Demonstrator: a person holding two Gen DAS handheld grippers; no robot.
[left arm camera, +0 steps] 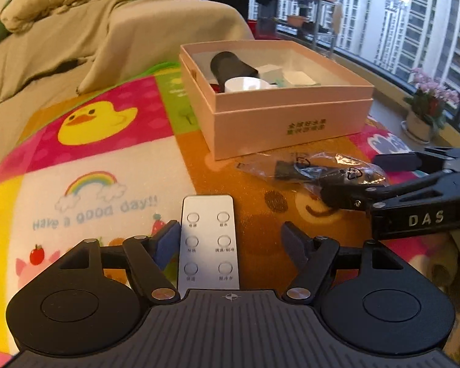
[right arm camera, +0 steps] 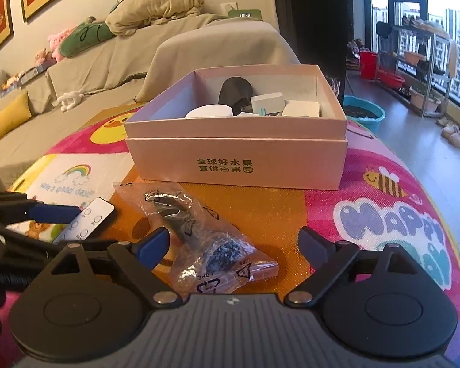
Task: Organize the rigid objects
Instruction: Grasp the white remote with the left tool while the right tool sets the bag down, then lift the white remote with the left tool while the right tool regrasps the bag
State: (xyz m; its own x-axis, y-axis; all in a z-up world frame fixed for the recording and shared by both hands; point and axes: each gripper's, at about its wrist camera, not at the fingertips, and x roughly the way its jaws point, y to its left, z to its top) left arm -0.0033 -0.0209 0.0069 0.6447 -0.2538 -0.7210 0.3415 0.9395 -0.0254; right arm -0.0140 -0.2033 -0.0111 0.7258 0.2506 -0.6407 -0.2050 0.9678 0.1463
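Observation:
A flat silver remote [left arm camera: 208,239] with several round buttons lies on the colourful mat, between the fingers of my open left gripper [left arm camera: 230,228]. Its left pad sits close to the remote's edge and the right pad stands well clear. In the right wrist view a crinkled clear plastic bag [right arm camera: 205,239] holding dark parts lies between the wide-open fingers of my right gripper [right arm camera: 233,235], with no pad pressing on it. Just beyond stands the pink cardboard box [right arm camera: 239,165], open-topped, holding a black cylinder [left arm camera: 230,64], a white cup [left arm camera: 245,85] and white blocks [left arm camera: 300,77].
The children's play mat [left arm camera: 107,165] covers the tabletop. A sofa under a beige cover [right arm camera: 168,55] runs behind it. To the right are a potted flower [left arm camera: 429,104], a window, a metal shelf [right arm camera: 420,58] and a blue basin [right arm camera: 365,112] on the floor.

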